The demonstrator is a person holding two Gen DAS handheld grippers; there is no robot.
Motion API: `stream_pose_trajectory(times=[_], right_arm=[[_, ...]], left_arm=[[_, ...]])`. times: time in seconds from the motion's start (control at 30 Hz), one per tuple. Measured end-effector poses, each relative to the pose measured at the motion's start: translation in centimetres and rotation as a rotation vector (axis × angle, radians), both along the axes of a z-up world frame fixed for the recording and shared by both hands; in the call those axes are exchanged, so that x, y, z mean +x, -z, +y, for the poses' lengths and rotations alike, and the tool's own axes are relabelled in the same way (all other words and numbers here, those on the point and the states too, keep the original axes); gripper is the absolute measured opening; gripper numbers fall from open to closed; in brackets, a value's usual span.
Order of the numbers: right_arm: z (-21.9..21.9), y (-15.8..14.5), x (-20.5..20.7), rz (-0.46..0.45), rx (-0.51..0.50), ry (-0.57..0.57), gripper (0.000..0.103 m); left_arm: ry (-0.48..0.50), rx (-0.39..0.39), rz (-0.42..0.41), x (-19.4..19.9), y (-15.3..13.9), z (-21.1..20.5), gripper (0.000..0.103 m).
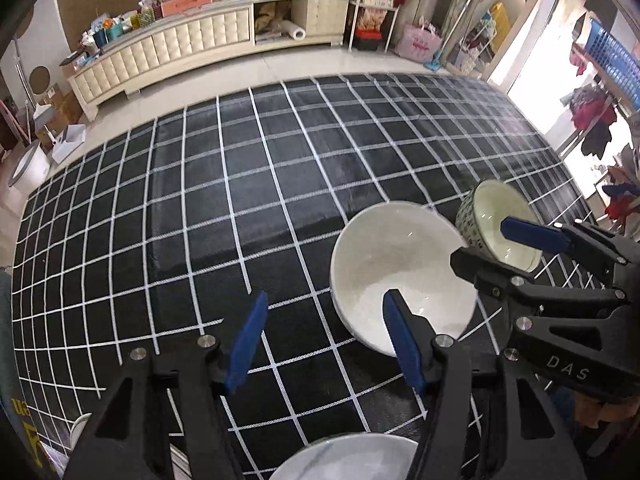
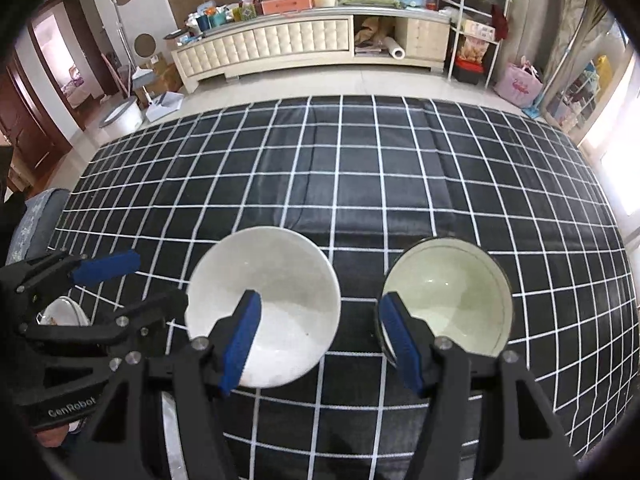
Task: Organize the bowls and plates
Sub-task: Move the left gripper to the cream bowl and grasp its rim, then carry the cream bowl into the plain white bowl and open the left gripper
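A plain white bowl (image 1: 400, 264) (image 2: 276, 292) stands on the black checked tablecloth (image 1: 240, 200). Right beside it is a bowl with a patterned outside and pale green inside (image 1: 492, 220) (image 2: 452, 300). My left gripper (image 1: 326, 340) (image 2: 136, 284) is open, its right finger over the white bowl's near rim. My right gripper (image 2: 320, 340) (image 1: 484, 244) is open too, spanning the bowls' neighbouring sides, with one finger over each bowl. A marbled white plate (image 1: 344, 456) lies at the near edge. A decorated dish (image 2: 64, 314) shows under the left gripper.
The cloth covers the table out to a far edge (image 2: 340, 98). Beyond it stand a long cream cabinet (image 2: 280, 44) and wire shelves (image 2: 472, 20). A grey chair (image 2: 36, 220) is at the table's left side. A white dish rim (image 1: 80, 428) peeks in at lower left.
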State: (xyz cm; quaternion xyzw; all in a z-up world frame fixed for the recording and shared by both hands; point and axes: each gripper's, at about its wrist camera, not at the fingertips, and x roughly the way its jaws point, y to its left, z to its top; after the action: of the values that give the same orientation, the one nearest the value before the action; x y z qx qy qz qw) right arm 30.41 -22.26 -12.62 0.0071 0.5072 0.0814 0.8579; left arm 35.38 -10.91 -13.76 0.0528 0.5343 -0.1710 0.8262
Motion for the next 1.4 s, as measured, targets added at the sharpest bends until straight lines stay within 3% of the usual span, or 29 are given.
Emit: stream_pose_trajectory(times=[0.1,0.5,0.67,0.93,1.1,1.4], right_arm=[[-0.1,0.6,0.2,0.006,-0.005,-0.008,0.066],[-0.3,3.2,0.6,0.061,0.011,-0.024,0.028],[-0.7,3.6,0.5,0.049,0.005,-0.019,0.015],[-0.5,4.1,0.6,0.05,-0.002,-0.013,0.015],[-1.0,4.1,0.3,0.059,0.048,0.016,0.013],[-1.3,2.1,-0.7,0.031,0.086,0.042,0.011]], left_arm=[[0.003,-0.002,0.029,0.4,1.0,-0.1,0.047],[0.042,-0.011,0.078,0.7,2.7,-0.6,0.02],[0.063,0.037,0.088,0.6,3.1,-1.9,0.018],[0.056,0.028,0.113,1.4,4.0,-2.2,0.018],[0.026,0.017,0.142,1.5,4.1,-2.2,0.016],[0.015,0.01,0.11,0.0,2.2,-1.7,0.014]])
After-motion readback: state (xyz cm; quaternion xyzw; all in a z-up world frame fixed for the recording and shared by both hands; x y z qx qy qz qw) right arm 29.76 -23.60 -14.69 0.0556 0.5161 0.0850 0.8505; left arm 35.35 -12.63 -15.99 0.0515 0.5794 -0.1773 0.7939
